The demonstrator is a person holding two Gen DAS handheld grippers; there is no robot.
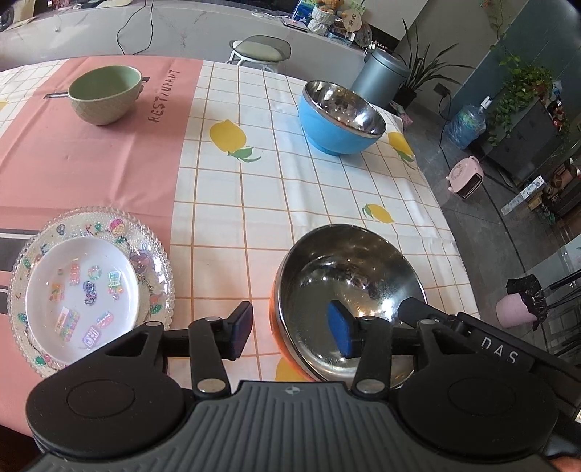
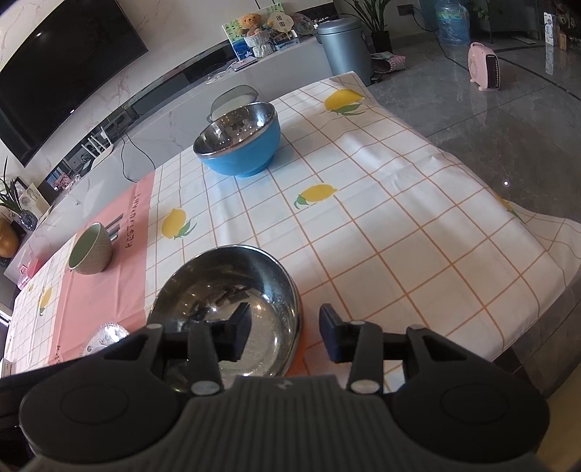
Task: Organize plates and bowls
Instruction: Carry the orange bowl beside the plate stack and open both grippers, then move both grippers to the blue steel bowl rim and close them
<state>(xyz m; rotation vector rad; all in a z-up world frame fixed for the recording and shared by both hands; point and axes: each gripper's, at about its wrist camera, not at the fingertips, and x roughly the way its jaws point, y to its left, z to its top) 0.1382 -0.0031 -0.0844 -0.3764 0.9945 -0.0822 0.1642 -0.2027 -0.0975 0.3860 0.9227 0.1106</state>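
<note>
Between both open grippers: left gripper (image 1: 292, 330); right gripper (image 2: 285, 336); orange bowl's (image 1: 348, 283) rim.

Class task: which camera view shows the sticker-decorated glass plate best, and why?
The left wrist view: the glass plate lies whole in it, stickers clear, a white dish on top. The right wrist view shows only a sliver of its rim behind the gripper body.

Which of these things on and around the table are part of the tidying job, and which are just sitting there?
Part of the job:
orange bowl
blue bowl
green bowl
glass plate
white plate

Just lying about:
grey bin
pink heater
water bottle
</note>
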